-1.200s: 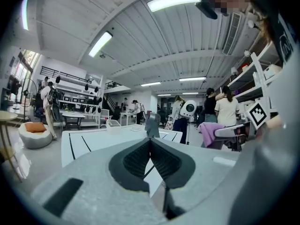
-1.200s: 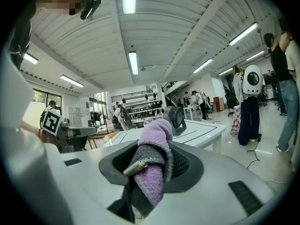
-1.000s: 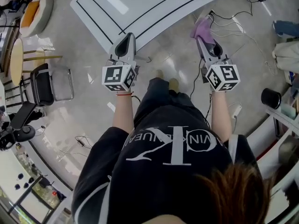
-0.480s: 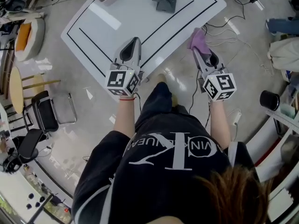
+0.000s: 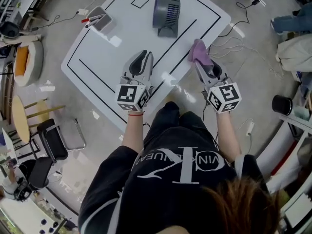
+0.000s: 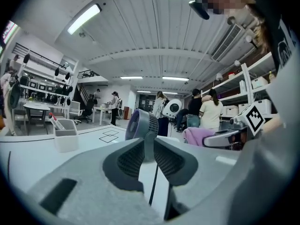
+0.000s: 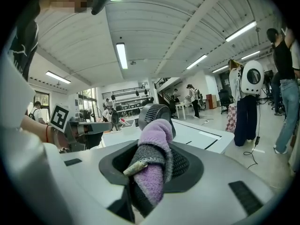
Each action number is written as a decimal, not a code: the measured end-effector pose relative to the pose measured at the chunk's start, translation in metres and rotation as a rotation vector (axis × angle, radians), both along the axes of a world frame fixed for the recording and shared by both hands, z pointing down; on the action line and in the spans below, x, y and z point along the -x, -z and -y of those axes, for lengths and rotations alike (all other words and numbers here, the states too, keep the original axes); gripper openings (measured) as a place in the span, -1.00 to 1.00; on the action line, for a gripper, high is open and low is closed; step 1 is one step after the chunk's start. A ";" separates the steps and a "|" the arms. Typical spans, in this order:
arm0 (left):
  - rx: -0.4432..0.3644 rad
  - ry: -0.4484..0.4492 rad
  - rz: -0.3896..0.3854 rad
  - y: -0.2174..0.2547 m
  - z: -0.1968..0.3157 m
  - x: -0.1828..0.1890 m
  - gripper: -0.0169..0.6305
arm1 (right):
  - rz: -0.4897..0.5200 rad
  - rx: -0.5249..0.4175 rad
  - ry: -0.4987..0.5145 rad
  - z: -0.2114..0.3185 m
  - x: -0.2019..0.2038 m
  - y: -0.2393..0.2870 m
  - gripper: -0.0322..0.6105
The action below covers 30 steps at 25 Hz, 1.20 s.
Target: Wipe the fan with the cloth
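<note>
While a person in a black printed shirt stands at its near edge, a white table marked with black lines fills the upper part of the head view, set on a pale floor strewn with cables. A grey fan stands upright on its own base toward the table's far side, well apart from both grippers. The left gripper hangs over the near part of the table and points toward the fan; its jaws have just been opening and stand a narrow slit apart, with nothing between them (the fan shows beyond the gap in the left gripper view). The right gripper is at the table's right edge, its jaws clamped on a purple-and-grey cloth, which is bunched between the pads and sticks out past the tips. A small grey tray sits near the table's far left corner, holding pens, one of them red.
</note>
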State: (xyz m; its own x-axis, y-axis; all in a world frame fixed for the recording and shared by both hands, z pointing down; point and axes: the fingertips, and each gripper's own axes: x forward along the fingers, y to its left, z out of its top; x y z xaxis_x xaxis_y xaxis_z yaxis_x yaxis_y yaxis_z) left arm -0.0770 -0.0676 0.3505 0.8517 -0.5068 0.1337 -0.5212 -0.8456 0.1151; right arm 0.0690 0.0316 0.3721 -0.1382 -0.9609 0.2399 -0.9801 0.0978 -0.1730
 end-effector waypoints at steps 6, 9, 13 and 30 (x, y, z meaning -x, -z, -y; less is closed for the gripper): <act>0.003 0.001 0.022 -0.009 0.019 -0.021 -0.61 | -0.013 -0.002 0.005 0.023 -0.008 -0.005 -0.47; -0.007 0.020 0.047 -0.009 0.029 -0.034 -0.43 | -0.020 -0.002 0.032 0.036 -0.013 -0.004 -0.47; -0.041 0.047 0.097 -0.008 0.047 -0.056 -0.17 | -0.026 -0.003 0.086 0.061 -0.027 -0.005 -0.47; 0.098 0.043 0.311 -0.079 0.060 -0.113 0.05 | -0.144 -0.065 0.279 0.145 -0.062 0.009 -0.47</act>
State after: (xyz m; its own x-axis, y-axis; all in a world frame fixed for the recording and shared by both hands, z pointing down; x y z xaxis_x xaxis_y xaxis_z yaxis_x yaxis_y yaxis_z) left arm 0.0359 -0.1277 0.4296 0.7404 -0.5134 0.4339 -0.5792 -0.8148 0.0242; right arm 0.1311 -0.1139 0.3632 -0.3681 -0.9044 0.2159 -0.9277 0.3729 -0.0194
